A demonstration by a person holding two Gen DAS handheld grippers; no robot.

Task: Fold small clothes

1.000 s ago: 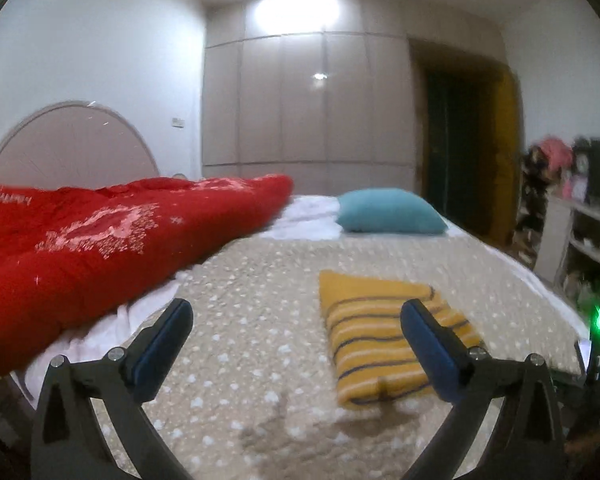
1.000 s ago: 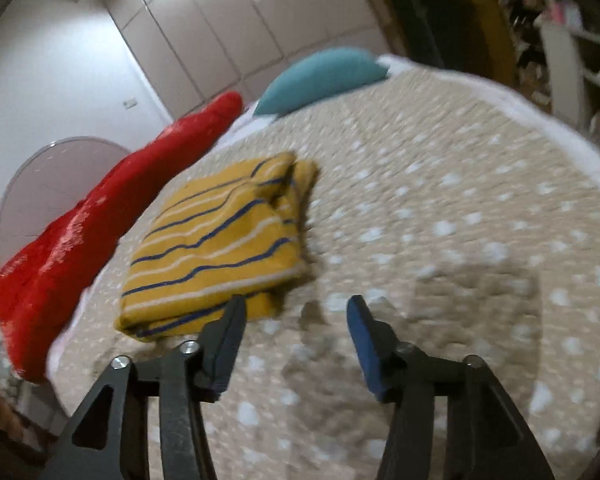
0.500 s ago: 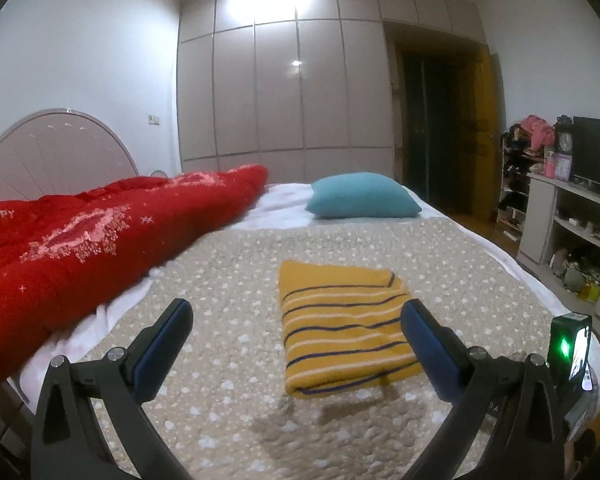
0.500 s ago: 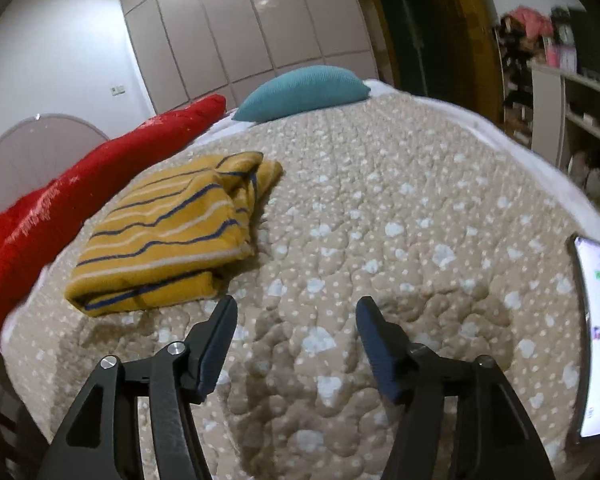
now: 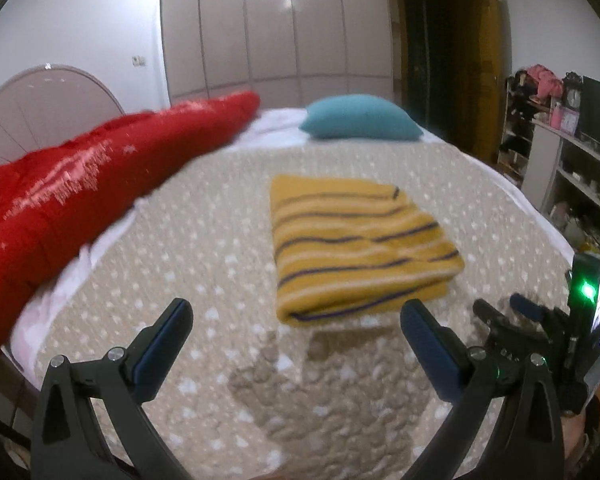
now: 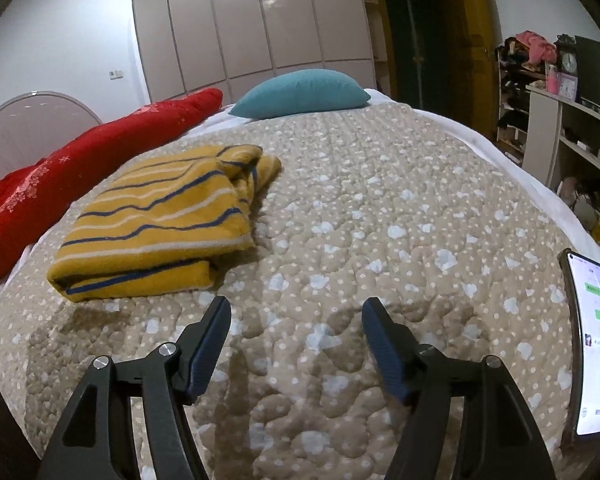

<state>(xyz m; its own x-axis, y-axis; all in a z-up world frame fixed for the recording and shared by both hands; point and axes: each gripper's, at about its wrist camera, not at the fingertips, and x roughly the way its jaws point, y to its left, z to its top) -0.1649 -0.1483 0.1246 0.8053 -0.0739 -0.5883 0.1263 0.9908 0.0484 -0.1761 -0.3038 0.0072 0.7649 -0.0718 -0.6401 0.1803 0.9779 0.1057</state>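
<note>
A yellow garment with dark and white stripes [image 5: 356, 240] lies folded into a flat rectangle on the beige dotted bedspread [image 5: 204, 264]. It also shows in the right wrist view [image 6: 168, 224], left of centre. My left gripper [image 5: 296, 312] is open and empty, held above the bedspread just short of the garment's near edge. My right gripper [image 6: 296, 312] is open and empty, to the right of the garment and apart from it. The right gripper also shows at the far right of the left wrist view [image 5: 516, 312].
A red quilt [image 5: 72, 184] lies bunched along the left side of the bed. A teal pillow [image 5: 360, 120] sits at the head. A lit phone [image 6: 592, 344] lies at the bed's right edge. White shelves [image 5: 580, 176] stand right of the bed.
Both grippers have pulled back and levelled out, so the folded garment now sits farther ahead of them. The garment has not moved. Both stay open.
</note>
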